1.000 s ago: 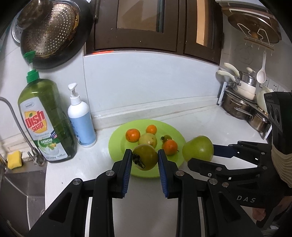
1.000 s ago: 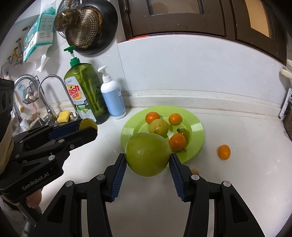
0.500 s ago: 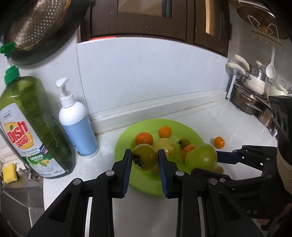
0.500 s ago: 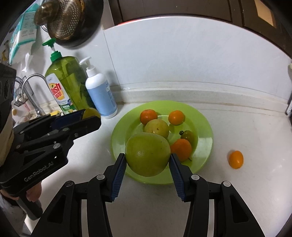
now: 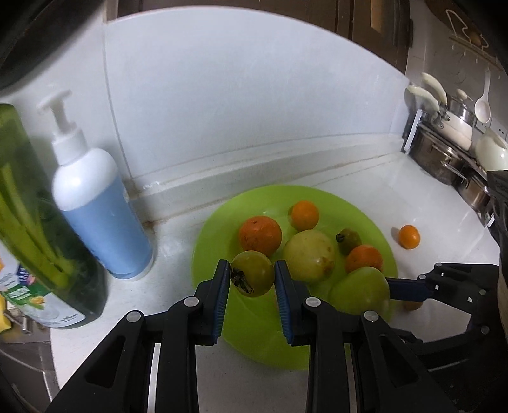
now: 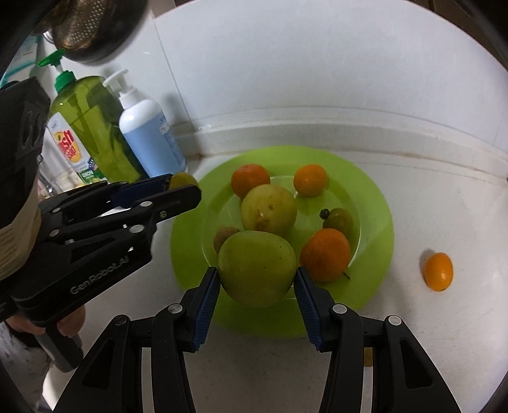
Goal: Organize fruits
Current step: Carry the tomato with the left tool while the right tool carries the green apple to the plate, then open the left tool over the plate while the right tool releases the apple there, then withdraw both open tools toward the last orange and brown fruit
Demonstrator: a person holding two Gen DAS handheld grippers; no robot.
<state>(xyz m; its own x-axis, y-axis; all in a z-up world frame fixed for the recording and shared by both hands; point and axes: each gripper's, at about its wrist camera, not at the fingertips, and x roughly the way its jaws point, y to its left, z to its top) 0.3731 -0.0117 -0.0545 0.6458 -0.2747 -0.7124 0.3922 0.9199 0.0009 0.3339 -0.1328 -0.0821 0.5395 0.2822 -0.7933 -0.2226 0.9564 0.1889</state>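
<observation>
My left gripper (image 5: 251,278) is shut on a small yellow-green tomato (image 5: 254,277) with a dark stem, held over the near left part of the lime green plate (image 5: 222,219). Beside it my right gripper (image 6: 257,279) is shut on a large green apple (image 6: 257,267) above the plate's (image 6: 374,197) front rim. On the plate lie two oranges (image 6: 250,180) (image 6: 310,180), a third orange (image 6: 325,254), a yellow-green apple (image 6: 269,212) and a small green tomato (image 6: 338,219). One small orange (image 6: 438,270) sits loose on the counter to the plate's right.
A blue pump bottle (image 5: 95,203) and a green dish soap bottle (image 5: 35,241) stand left of the plate against the white wall. Pots (image 5: 444,159) on a rack fill the far right. A colander (image 6: 92,28) hangs upper left. A person's hand (image 6: 66,324) holds the left gripper.
Both grippers have come forward and down over the plate, each still carrying its fruit. The plate and bottles now look closer and larger.
</observation>
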